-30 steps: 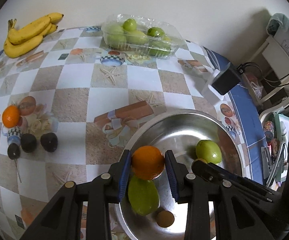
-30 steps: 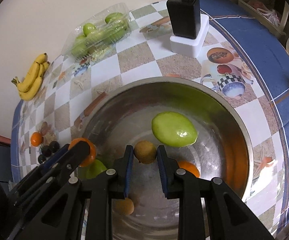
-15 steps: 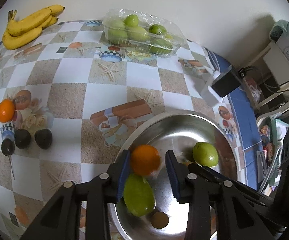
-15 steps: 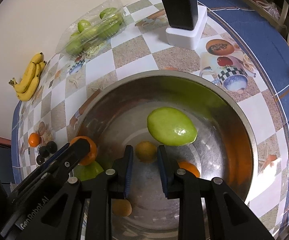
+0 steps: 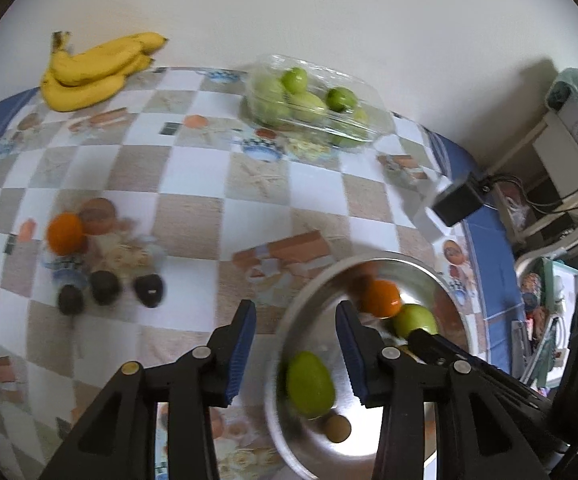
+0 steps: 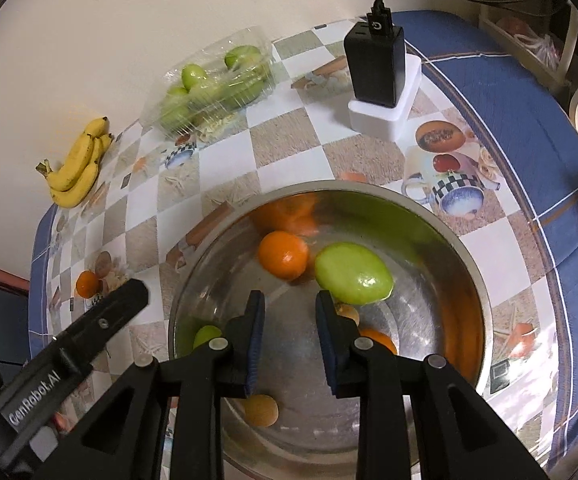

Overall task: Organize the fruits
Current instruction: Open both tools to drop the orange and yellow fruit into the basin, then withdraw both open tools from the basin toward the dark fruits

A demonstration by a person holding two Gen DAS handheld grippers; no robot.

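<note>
Left hand-held gripper [image 5: 295, 338] was opening with nothing between its jaws; the right hand-held gripper [image 6: 289, 316] hung nearly closed, empty, over the bowl [image 6: 469, 264]. One round glossy orange [image 6: 283, 254] lay inside beside a green fruit [image 6: 353, 279]. Another orange [image 5: 64, 233] and three dark fruits [image 5: 105, 287] sat on the counter [image 5: 193, 216].

The left gripper [image 5: 296, 346] points steeply down, its jaws opening with nothing gripped between them. The right gripper [image 6: 289, 332] points steeply down just beside it, jaws drawn in to their narrowest with a gap between the pads, holding nothing.
</note>
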